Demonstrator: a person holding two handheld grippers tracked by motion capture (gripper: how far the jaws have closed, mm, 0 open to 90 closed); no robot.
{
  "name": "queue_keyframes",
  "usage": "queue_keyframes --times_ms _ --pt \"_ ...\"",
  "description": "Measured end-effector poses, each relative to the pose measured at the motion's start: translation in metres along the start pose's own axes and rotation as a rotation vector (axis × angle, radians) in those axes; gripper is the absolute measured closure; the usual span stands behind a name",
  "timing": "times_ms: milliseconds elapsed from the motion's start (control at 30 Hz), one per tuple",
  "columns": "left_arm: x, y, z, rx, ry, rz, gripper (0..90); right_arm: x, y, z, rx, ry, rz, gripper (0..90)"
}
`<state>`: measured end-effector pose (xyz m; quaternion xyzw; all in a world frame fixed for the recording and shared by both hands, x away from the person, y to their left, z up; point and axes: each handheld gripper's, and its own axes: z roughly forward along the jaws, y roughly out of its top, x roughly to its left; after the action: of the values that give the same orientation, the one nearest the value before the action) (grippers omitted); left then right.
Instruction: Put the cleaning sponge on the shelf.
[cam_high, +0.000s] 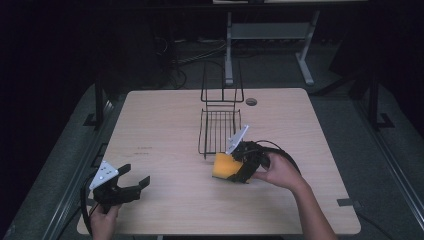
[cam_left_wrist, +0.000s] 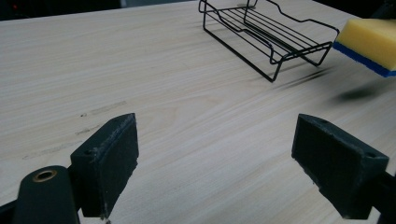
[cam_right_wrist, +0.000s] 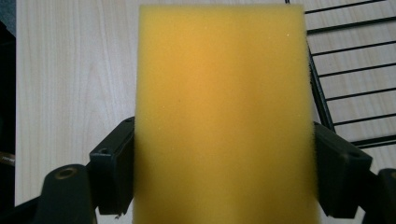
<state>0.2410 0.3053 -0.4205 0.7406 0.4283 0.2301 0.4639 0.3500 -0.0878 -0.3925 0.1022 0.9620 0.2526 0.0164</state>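
A yellow sponge (cam_high: 223, 166) with a blue underside is held just above the table, right in front of the black wire rack (cam_high: 220, 131). My right gripper (cam_high: 239, 170) is shut on the sponge (cam_right_wrist: 224, 116), one jaw pressing on each side. From the left gripper view the sponge (cam_left_wrist: 371, 42) hangs at the upper right, its shadow on the wood below. My left gripper (cam_high: 136, 181) is near the table's front left corner, open, with nothing between its jaws (cam_left_wrist: 215, 163).
The wire rack (cam_left_wrist: 271, 35) has a low flat basket and a tall back frame, standing mid-table. A round cable hole (cam_high: 251, 101) lies behind it. Bare wooden tabletop (cam_high: 160, 135) spreads left of the rack. Desk legs and cables lie on the floor beyond.
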Motion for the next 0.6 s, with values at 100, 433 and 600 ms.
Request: queue_keyframes --times_ms 100,433,600 --pt "0.000 0.000 0.000 0.002 0.000 0.002 14.0 -0.002 0.002 0.000 0.004 -0.001 -0.001 21.3" --pt "0.000 0.000 0.000 0.000 0.000 0.003 14.0 -0.010 0.011 -0.002 0.003 0.000 -0.011 21.3" --pt "0.000 0.001 0.000 -0.001 0.001 0.003 14.1 -0.012 0.018 0.000 0.020 -0.001 -0.012 21.3"
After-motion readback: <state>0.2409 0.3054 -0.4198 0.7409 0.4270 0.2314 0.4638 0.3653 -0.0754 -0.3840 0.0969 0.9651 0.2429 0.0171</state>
